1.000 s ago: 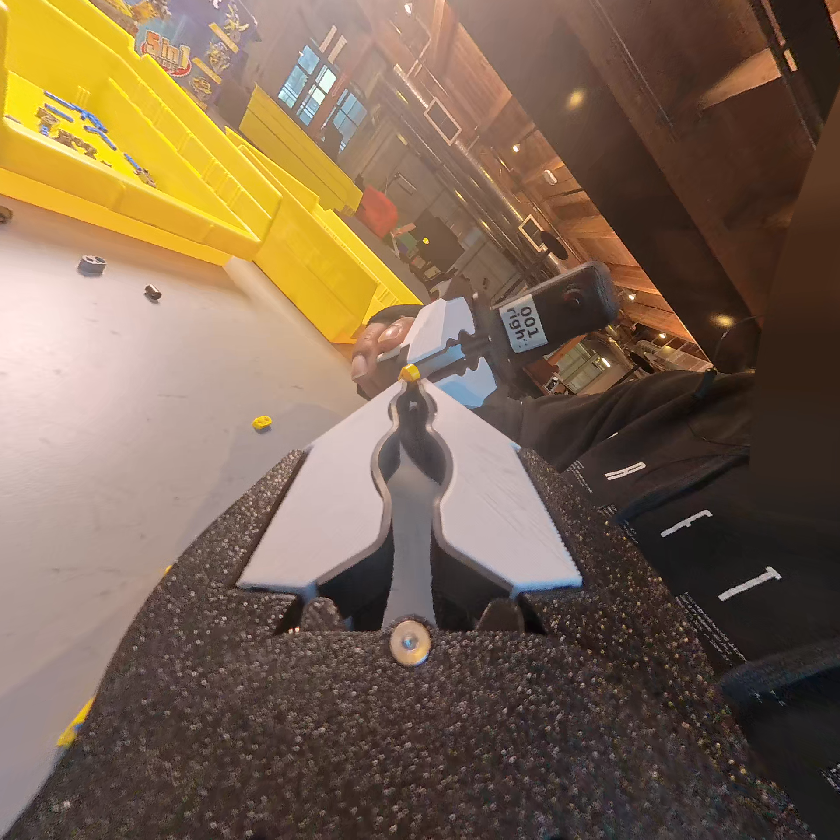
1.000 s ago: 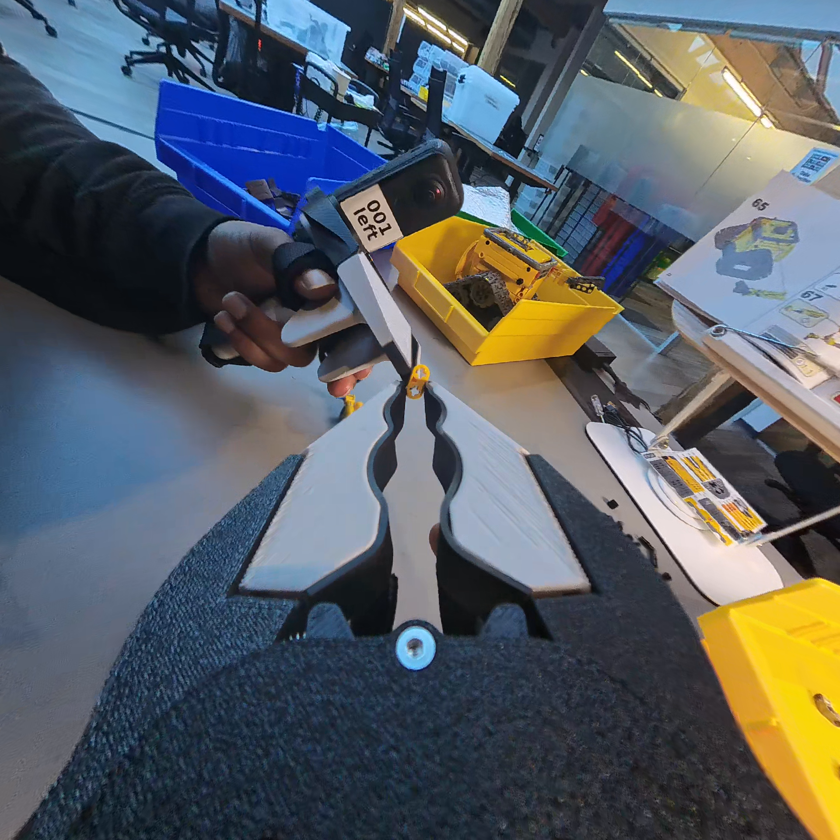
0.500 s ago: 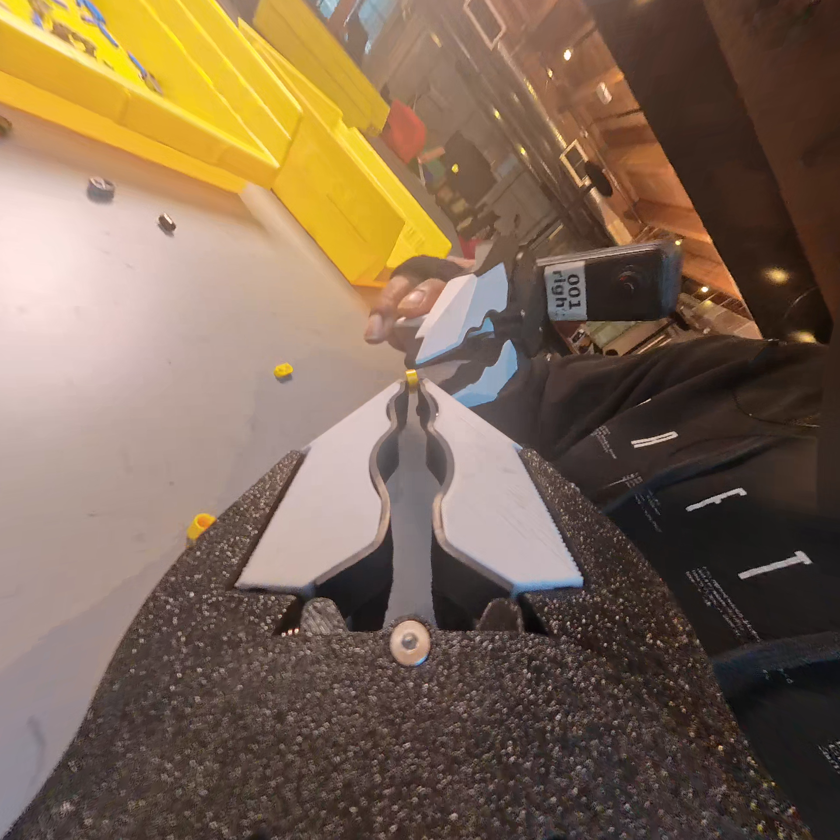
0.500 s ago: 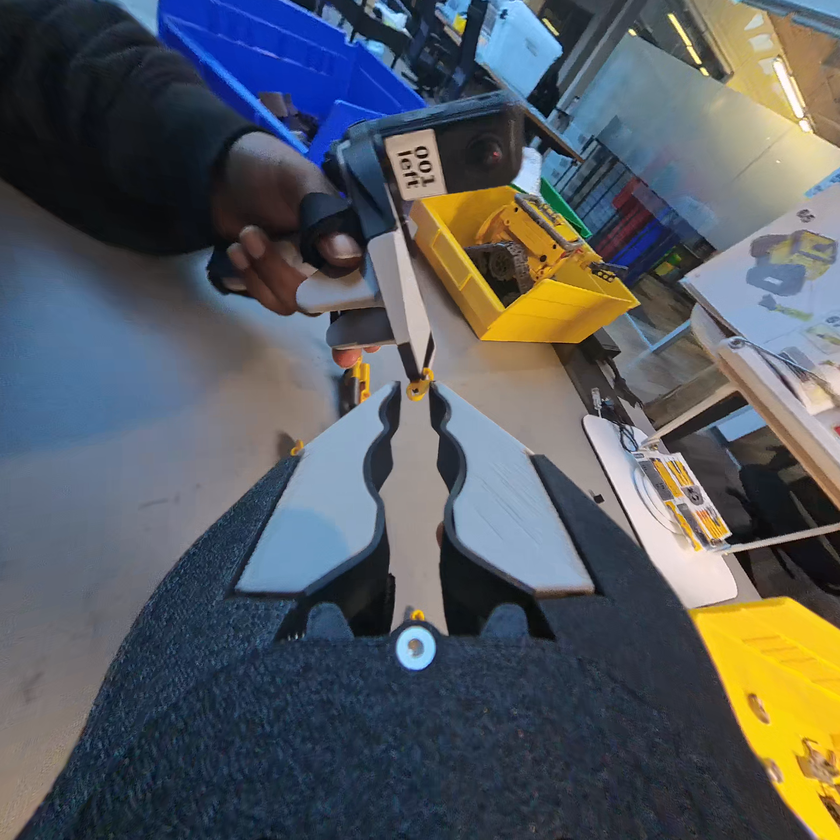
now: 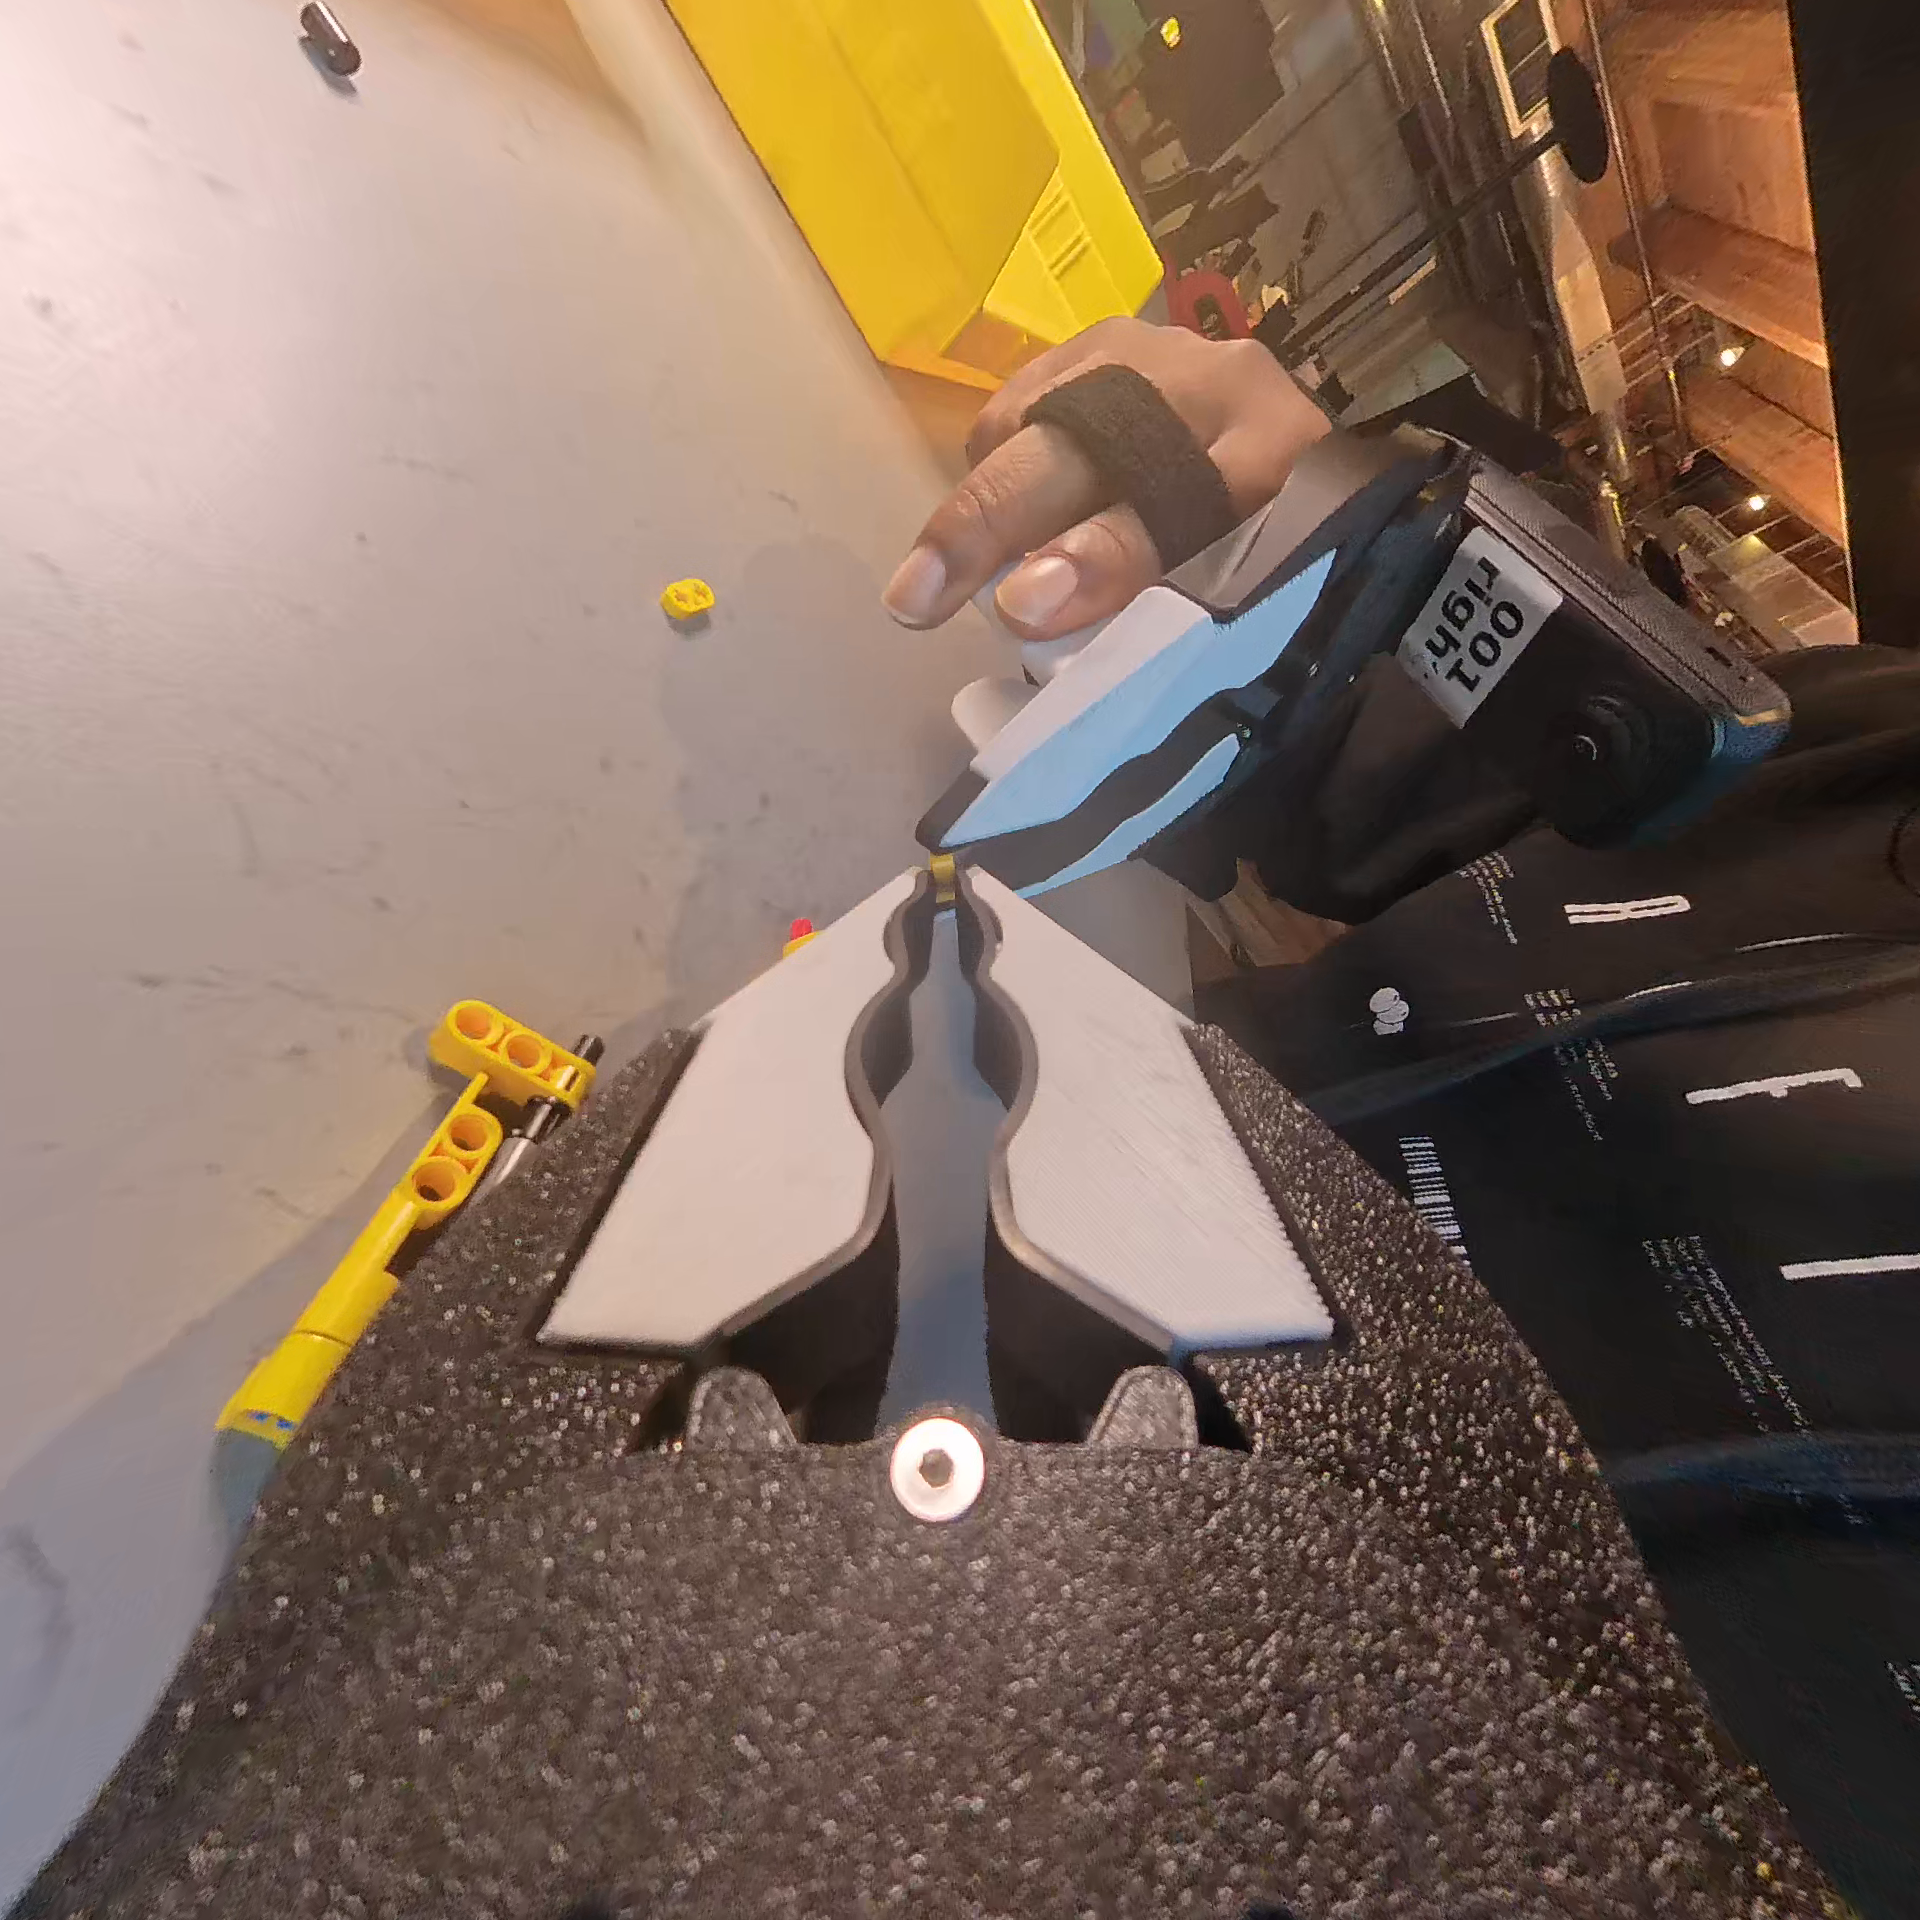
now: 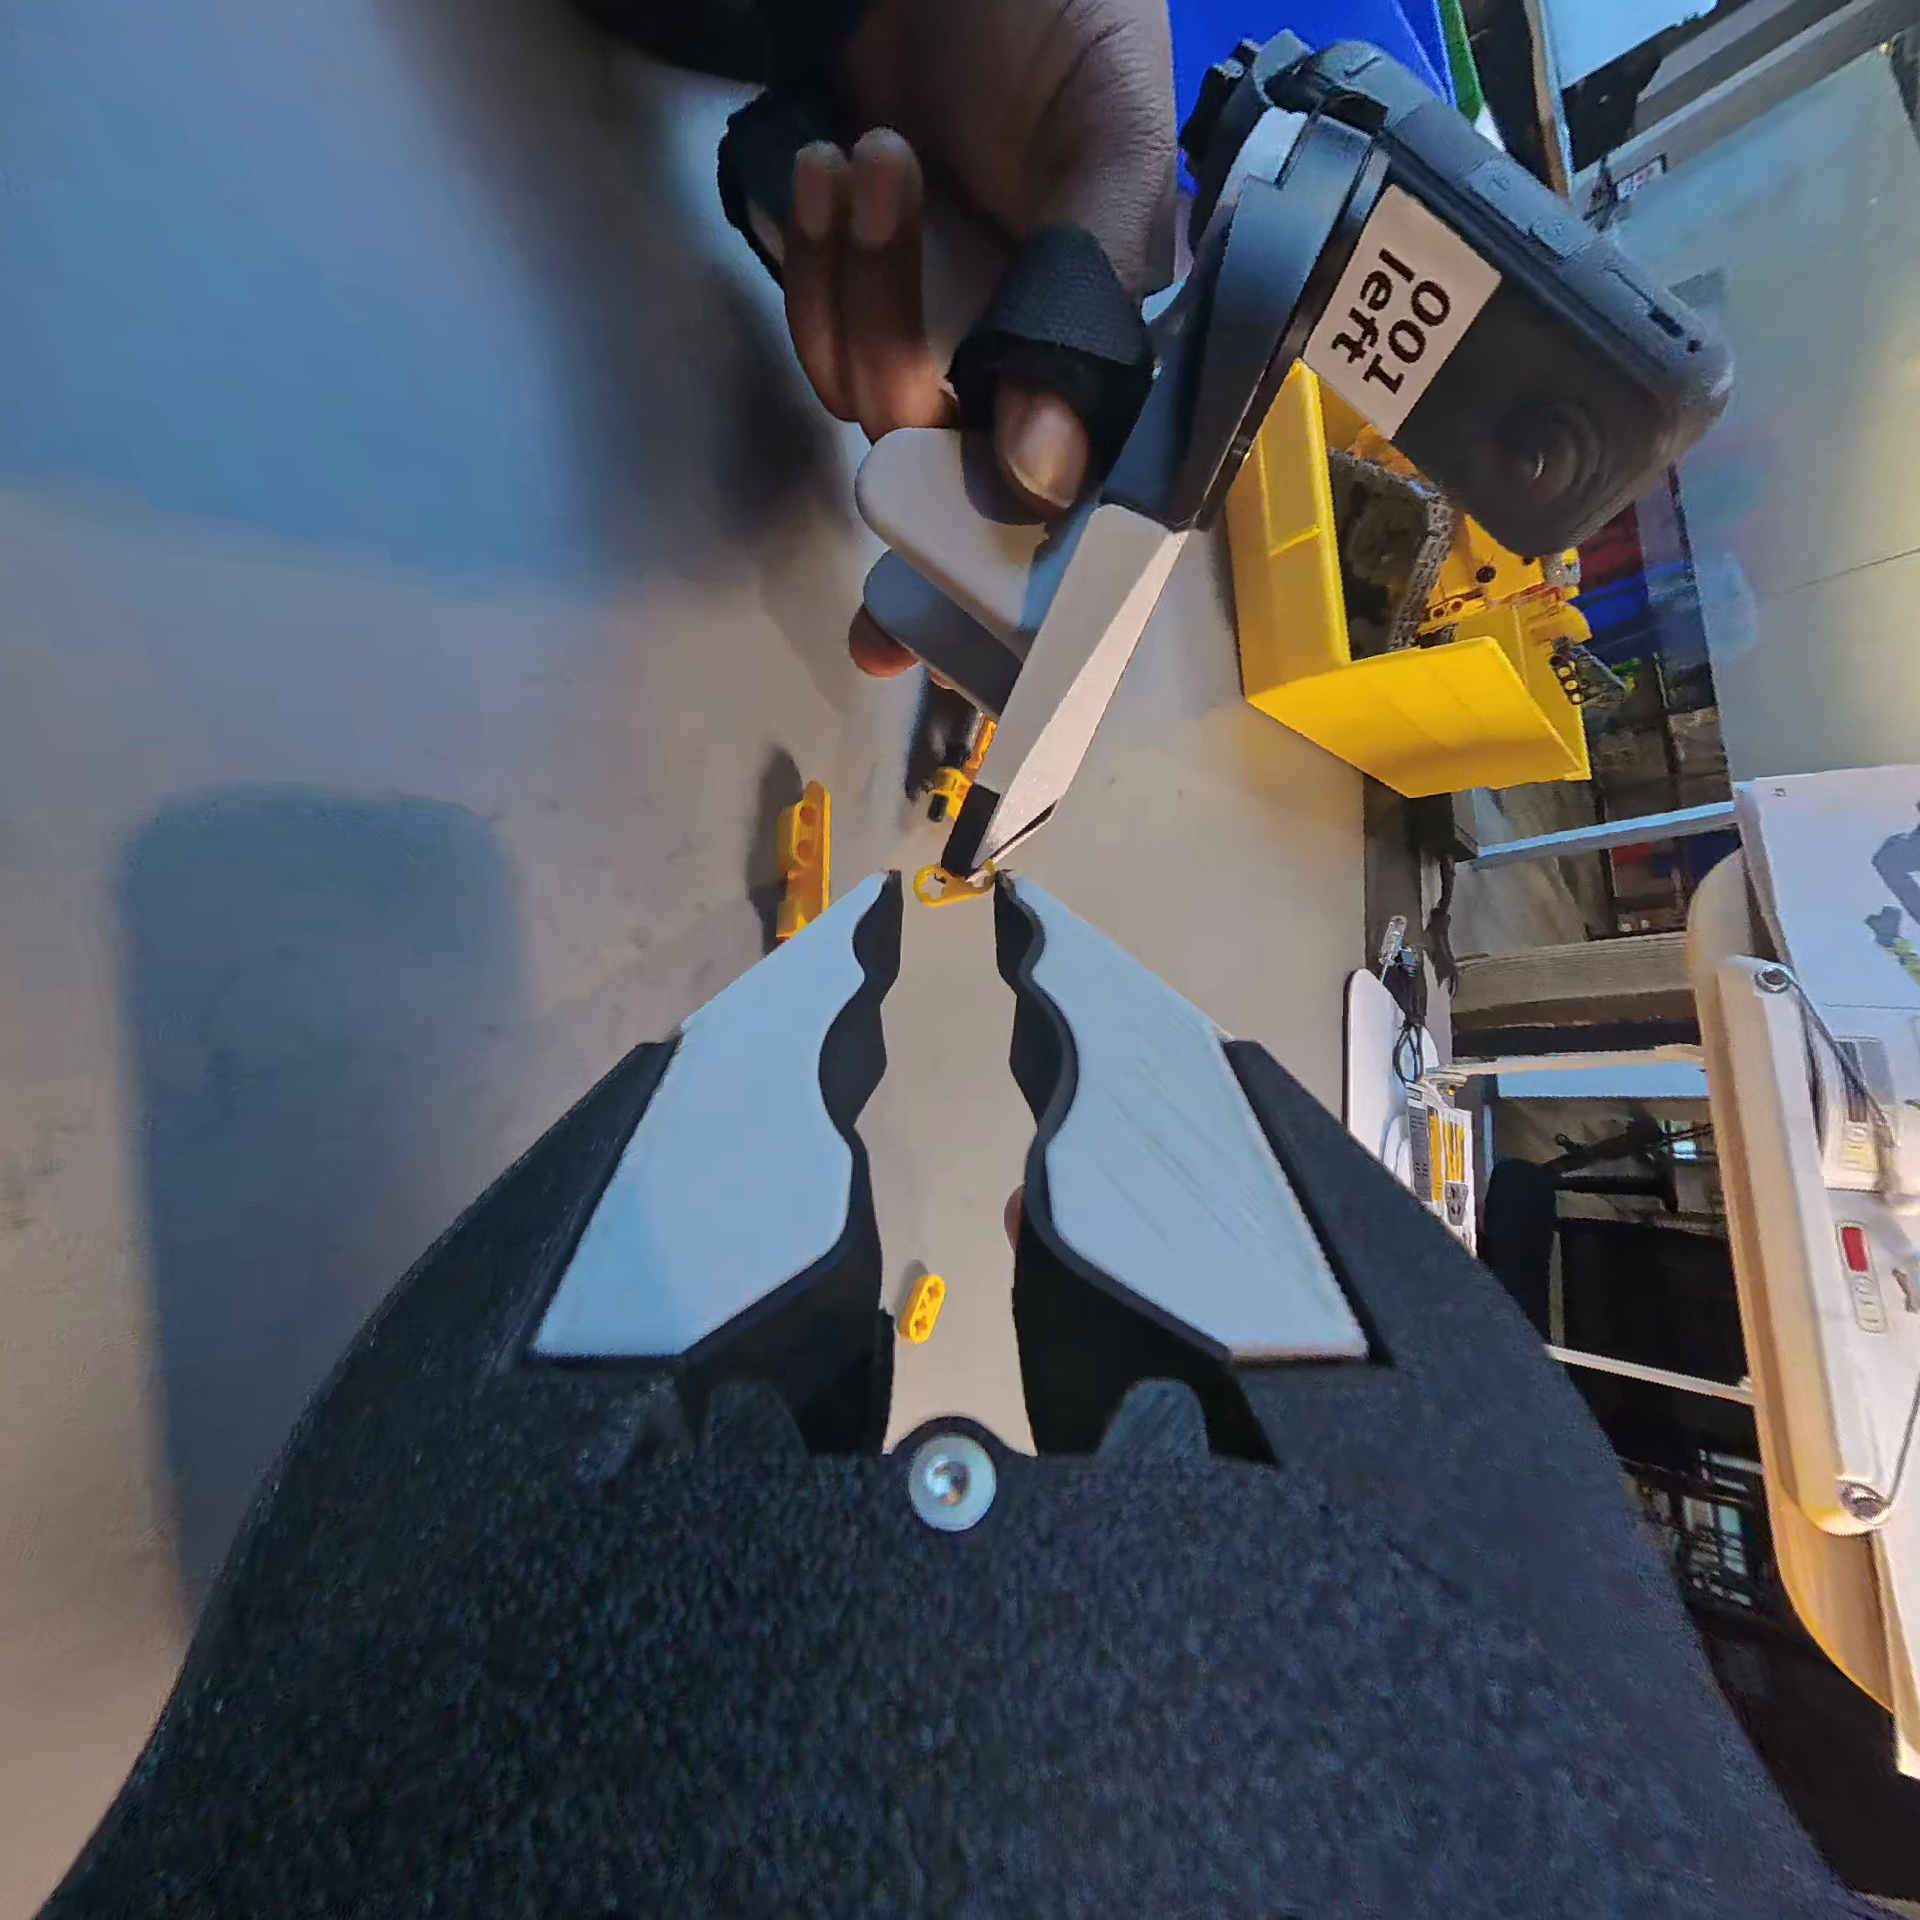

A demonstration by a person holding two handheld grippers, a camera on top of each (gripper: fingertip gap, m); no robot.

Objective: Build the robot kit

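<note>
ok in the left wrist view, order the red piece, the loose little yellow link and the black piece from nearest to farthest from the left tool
From the left tool, shut on a tiny yellow part:
1. red piece, just left of the tips
2. small yellow link, farther ahead and left
3. black piece, farthest, top left edge

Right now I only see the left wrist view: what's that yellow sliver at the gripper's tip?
Observer: A flat yellow link with holes, pinched by the left gripper.
Visitor: Is the other gripper squeezing it too?
Observer: The right gripper is open, with a tip at each end of the link. I can't tell whether they touch it.
Visitor: Anything else out of my sight?
Observer: A yellow bin holding a part-built model.
</note>
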